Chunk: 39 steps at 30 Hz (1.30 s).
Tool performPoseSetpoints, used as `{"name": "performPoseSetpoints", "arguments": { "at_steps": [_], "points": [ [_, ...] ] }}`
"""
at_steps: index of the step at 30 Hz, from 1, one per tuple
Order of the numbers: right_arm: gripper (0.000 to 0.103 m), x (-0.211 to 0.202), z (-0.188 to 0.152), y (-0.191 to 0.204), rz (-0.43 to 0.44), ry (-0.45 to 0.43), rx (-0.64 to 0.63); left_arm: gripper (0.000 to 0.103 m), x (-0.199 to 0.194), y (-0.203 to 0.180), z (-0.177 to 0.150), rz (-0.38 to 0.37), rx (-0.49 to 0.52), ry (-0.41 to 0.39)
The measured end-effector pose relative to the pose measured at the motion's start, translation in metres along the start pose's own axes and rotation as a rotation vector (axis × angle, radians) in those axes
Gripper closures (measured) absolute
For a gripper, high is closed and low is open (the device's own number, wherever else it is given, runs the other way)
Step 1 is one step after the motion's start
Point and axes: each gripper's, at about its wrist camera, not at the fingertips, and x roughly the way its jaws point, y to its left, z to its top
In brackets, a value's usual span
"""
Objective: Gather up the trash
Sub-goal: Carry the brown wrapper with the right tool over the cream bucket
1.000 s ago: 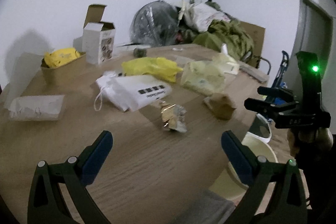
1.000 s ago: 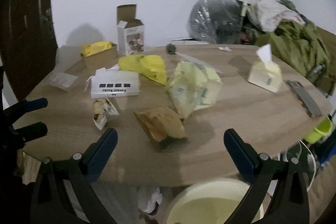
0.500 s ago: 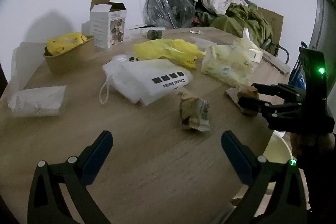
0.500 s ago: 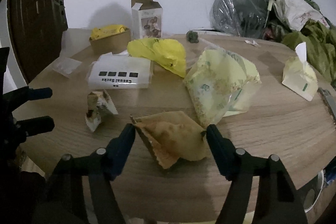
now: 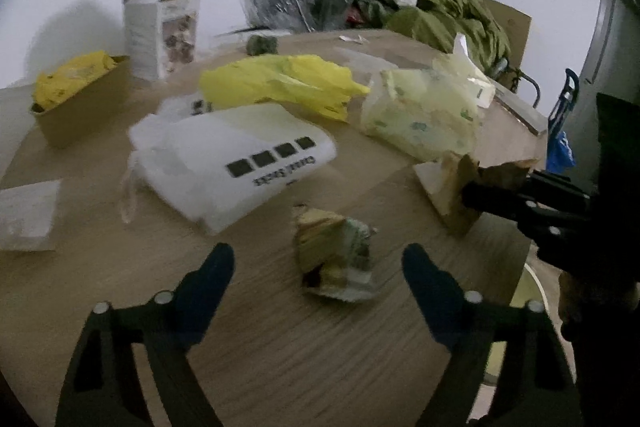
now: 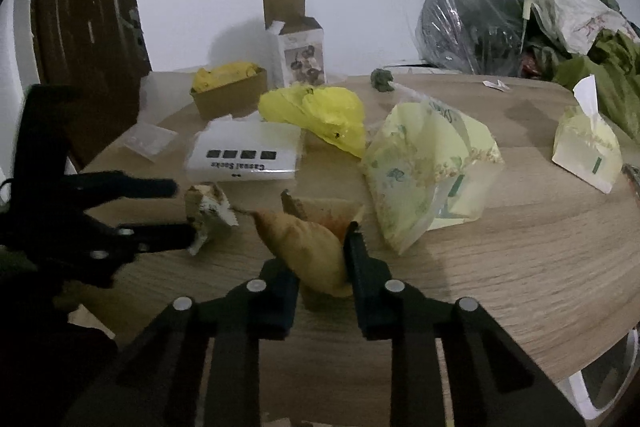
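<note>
While yellow wad (image 6: 228, 71) fills carton (image 6: 231, 95), R gripper (image 6: 316, 259) closes, pinching brown bag (image 6: 310, 247); L gripper (image 5: 320, 259) closing, wrapper (image 5: 334, 259) between jaws, untouched.

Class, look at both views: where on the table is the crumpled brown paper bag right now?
The brown paper bag sits near the front edge of the table, between the closing jaws of the right gripper, beside the pale yellow bag.
</note>
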Motion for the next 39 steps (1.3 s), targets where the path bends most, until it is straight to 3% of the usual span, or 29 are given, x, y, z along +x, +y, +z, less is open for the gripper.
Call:
{"name": "performPoseSetpoints", "arguments": {
  "at_steps": [5, 8, 10, 11, 27, 39],
  "points": [
    [0.085, -0.017, -0.001, 0.003, 0.012, -0.037, 0.002, 0.039, 0.008, -0.011, 0.004, -0.011, 0.037, 0.019],
    [0.085, -0.029, -0.001, 0.005, 0.004, -0.06, 0.003, 0.055, 0.013, -0.016, 0.004, -0.007, 0.051, 0.034],
    [0.085, -0.038, -0.002, 0.006, -0.009, -0.076, 0.005, 0.072, 0.014, -0.018, 0.003, -0.007, 0.063, 0.041],
    [0.085, -0.041, -0.003, 0.006, -0.013, -0.081, 0.006, 0.074, 0.013, -0.018, 0.003, -0.011, 0.067, 0.04],
    [0.085, -0.115, -0.041, 0.008, -0.184, -0.15, 0.049, 0.076, -0.029, -0.061, -0.007, -0.105, 0.19, -0.075],
    [0.084, -0.149, -0.097, -0.007, -0.348, -0.091, 0.192, 0.076, -0.04, -0.118, -0.022, -0.249, 0.322, -0.107]
  ]
}}
